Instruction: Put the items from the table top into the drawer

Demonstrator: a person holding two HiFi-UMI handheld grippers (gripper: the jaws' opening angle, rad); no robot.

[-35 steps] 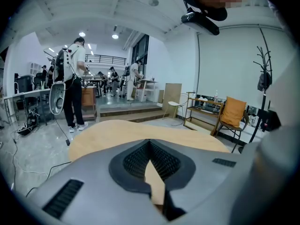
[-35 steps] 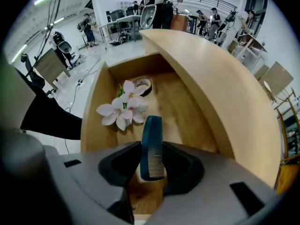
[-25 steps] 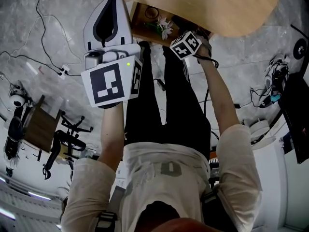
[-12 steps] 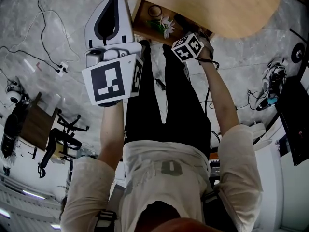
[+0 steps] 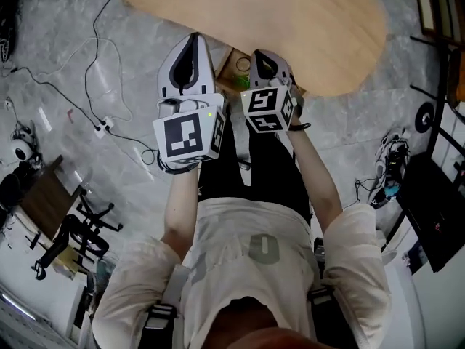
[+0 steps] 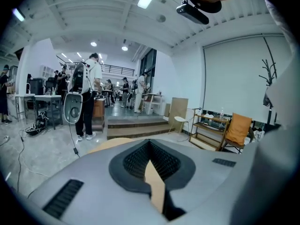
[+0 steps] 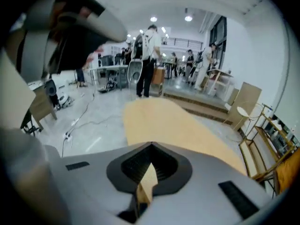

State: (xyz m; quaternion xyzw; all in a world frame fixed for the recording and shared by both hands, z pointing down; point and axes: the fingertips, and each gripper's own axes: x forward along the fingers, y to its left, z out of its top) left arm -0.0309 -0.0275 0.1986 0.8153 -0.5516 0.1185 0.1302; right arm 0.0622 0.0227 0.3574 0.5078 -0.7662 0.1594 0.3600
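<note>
Now, left gripper (image 5: 195,41) and right gripper (image 5: 262,55) held abreast, fingers (image 6: 84,172) closed empty, right's just closed.

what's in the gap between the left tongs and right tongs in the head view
In the head view, the open drawer, small items inside, shows between the left tongs and the right tongs, which have just closed on nothing.

Table top (image 5: 290,20) sits out front, drawer (image 5: 231,58) under its near edge. Left gripper (image 5: 194,41) and right gripper (image 5: 263,55) flank the drawer; power strip (image 5: 104,126) lies on the floor, left.
</note>
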